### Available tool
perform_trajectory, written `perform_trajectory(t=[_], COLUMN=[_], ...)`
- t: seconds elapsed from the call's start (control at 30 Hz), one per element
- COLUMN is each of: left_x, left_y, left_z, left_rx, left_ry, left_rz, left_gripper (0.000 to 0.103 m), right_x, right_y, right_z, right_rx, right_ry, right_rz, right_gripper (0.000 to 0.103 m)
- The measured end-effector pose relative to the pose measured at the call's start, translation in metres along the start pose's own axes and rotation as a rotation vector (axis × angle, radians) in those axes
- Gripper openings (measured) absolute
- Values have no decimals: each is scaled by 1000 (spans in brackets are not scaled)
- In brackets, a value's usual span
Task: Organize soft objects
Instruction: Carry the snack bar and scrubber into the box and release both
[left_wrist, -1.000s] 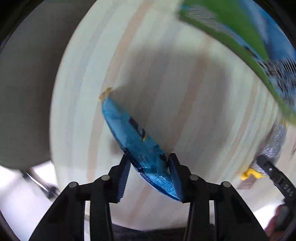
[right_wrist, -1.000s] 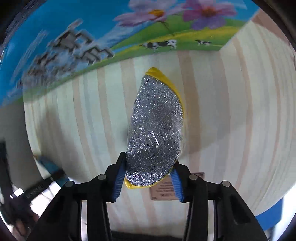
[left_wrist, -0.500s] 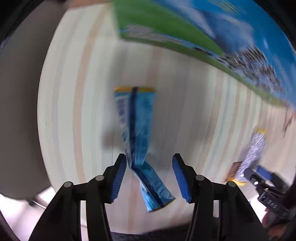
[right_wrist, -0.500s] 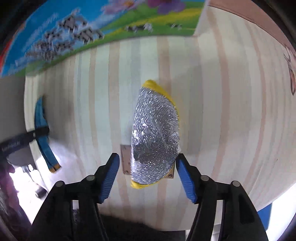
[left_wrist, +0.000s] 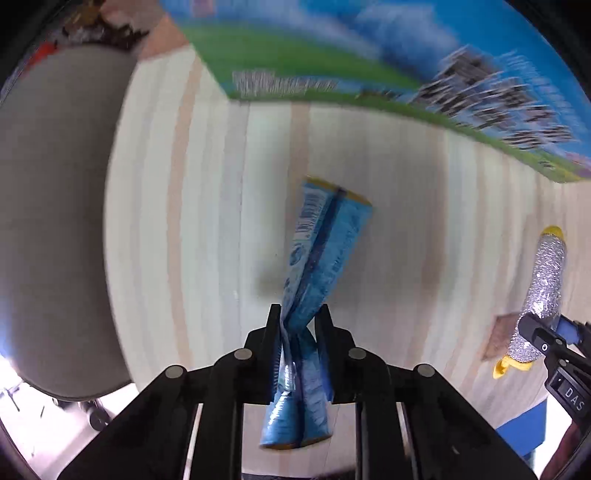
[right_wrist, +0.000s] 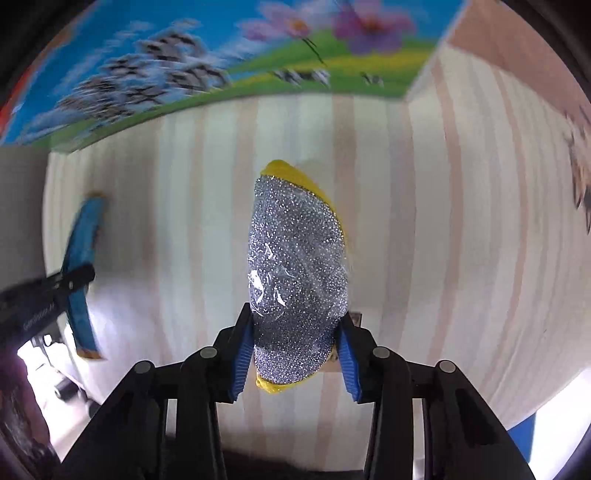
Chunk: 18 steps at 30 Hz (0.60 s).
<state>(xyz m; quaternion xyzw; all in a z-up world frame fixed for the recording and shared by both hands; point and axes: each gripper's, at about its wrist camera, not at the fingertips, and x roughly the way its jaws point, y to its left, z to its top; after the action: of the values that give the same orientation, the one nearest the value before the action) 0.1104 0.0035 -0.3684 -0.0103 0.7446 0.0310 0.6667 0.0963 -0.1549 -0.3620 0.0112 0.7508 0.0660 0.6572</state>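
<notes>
Left tongs (left_wrist: 298, 325) clamped hard on blue packet (left_wrist: 321, 251), pinched near its lower third so the wrapper twists at the pinch point. Long axis of packet running straight away from the tongs, yellow-trimmed far end tilted slightly right, near end sticking out below the fingers. Packet lifted clear of striped bench (left_wrist: 406, 206), or at most brushing it at the far tip; cannot tell for sure. Right tongs (right_wrist: 295, 343) closed around silver scouring sponge (right_wrist: 299, 269), blue pads (right_wrist: 242, 354) pressing both sides of its lower half, yellow backing showing at top and bottom edges. Sponge long axis also pointing forward along the tongs, held above the bench with a small brown tag on the wood just behind it. From the left wrist view, sponge and right tongs sitting off to the right, well apart from the packet; from the right wrist view, packet and left tongs off to the left. Colourful printed box (right_wrist: 184, 66) standing along the far edge of the bench, ahead of both tongs. Probably mid-carry for both items, each already in its own hand, so no reach question: next move likely forward toward a drop spot. Risk: twisted packet slipping out of the narrow pinch. Frames blurred, motion likely.
</notes>
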Motion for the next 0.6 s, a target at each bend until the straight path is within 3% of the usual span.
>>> perform_trajectory(t=[0.17, 0.3, 0.43, 0.47, 0.53, 0.6], left_x=[-61, -109, -130, -126, -95, -67], left_y=[-16, -21, -4, 2, 15, 30], left_z=[-3, -5, 25, 16, 26, 28], left_rx=[76, 98, 144, 167, 169, 163], left_ry=[-105, -195, -258, -249, -143, -72], left_rz=[-44, -106, -103, -93, -96, -103], left_gripper=[14, 8, 9, 11, 28, 30], right_x=[-57, -108, -151, -156, -155, -148], right_y=[10, 15, 11, 9, 8, -6], right_z=[-5, 1, 16, 21, 25, 21], right_rx=[-61, -92, -114, -120, -107, -99], right_ry=[-76, -159, -225, -232, -237, -228], right_rz=[71, 114, 129, 130, 122, 113], right_gripper=[42, 42, 42, 42, 42, 42])
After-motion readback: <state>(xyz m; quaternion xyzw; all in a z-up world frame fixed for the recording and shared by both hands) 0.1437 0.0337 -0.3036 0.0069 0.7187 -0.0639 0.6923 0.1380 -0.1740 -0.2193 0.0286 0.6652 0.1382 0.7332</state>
